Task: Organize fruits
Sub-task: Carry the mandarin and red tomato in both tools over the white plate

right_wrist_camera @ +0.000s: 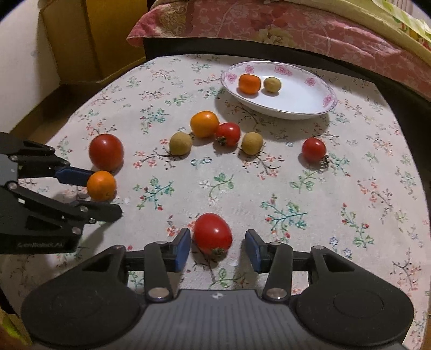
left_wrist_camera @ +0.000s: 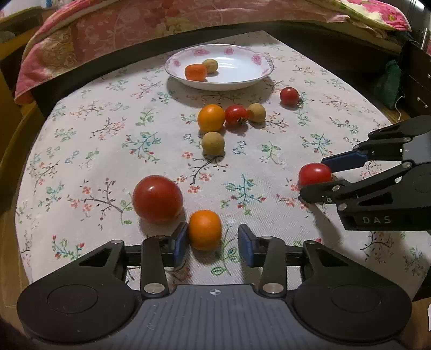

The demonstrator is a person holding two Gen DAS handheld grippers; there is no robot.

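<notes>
My left gripper (left_wrist_camera: pixel 212 243) is open around a small orange fruit (left_wrist_camera: pixel 204 229) on the floral cloth; its left pad touches the fruit. It also shows in the right wrist view (right_wrist_camera: pixel 101 195) around that fruit (right_wrist_camera: pixel 101 185). My right gripper (right_wrist_camera: pixel 218 247) is open around a red tomato (right_wrist_camera: pixel 212 233); it shows in the left wrist view (left_wrist_camera: pixel 313 179) with the tomato (left_wrist_camera: pixel 314 174). A white flowered plate (left_wrist_camera: pixel 242 78) at the back holds an orange fruit (left_wrist_camera: pixel 195 71) and a tan fruit (left_wrist_camera: pixel 210 65).
Loose on the cloth lie a big red tomato (left_wrist_camera: pixel 157 198), an orange fruit (left_wrist_camera: pixel 211 117), a small tomato (left_wrist_camera: pixel 236 114), two tan fruits (left_wrist_camera: pixel 213 143) (left_wrist_camera: pixel 256 112) and another tomato (left_wrist_camera: pixel 289 95). A bed with a pink quilt (left_wrist_camera: pixel 134 24) stands behind the table.
</notes>
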